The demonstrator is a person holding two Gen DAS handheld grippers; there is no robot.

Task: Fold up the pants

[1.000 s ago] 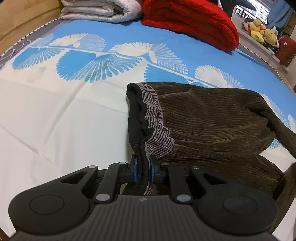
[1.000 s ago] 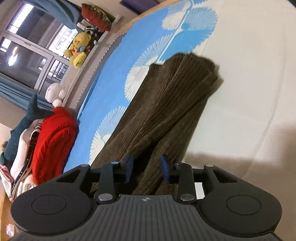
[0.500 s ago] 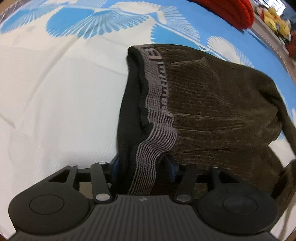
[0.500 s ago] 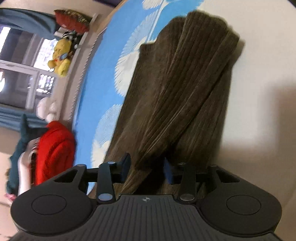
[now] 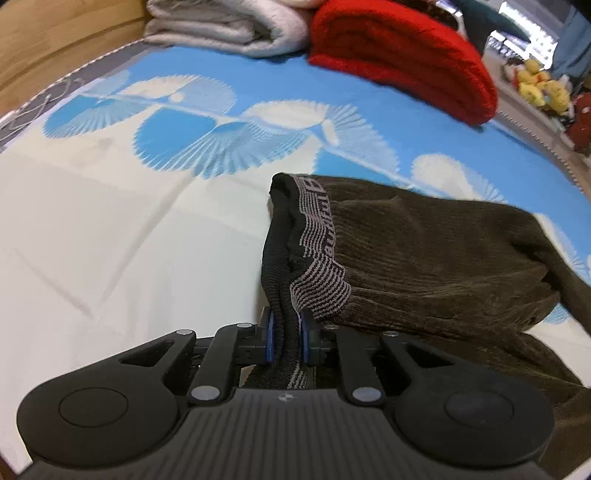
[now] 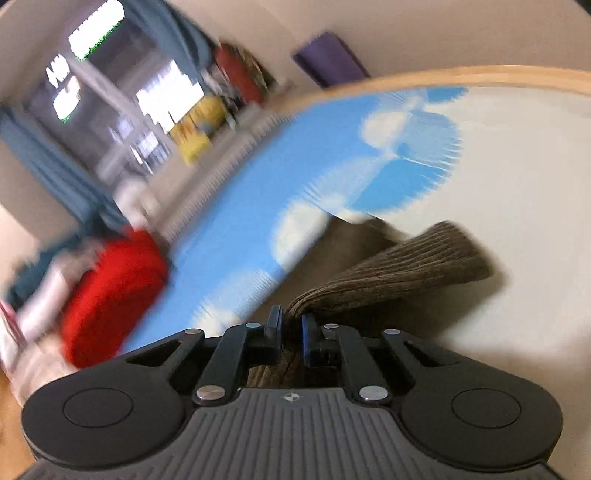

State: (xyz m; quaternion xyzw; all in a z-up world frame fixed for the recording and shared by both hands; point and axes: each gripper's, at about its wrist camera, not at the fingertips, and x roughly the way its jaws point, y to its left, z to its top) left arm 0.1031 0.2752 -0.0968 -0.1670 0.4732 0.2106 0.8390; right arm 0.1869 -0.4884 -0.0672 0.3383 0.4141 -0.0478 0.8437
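Currently the pants [image 5: 424,258] are lain on the bed [image 5: 110,240], soft & floppy corduroy; waistband [image 5: 317,236] is clamped by left gripper [image 5: 284,332], leg fold pinched by right gripper [image 6: 291,328]; doubled edges are best gripped.

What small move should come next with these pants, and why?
Probably carry the right gripper, shut on the leg end, toward the waistband held by the left gripper; the pants look only halved lengthwise.

The bed [image 5: 110,229] carries brown pants [image 5: 443,258]; beyond them, a red blanket [image 5: 399,55]; left of that, a grey blanket [image 5: 229,22].
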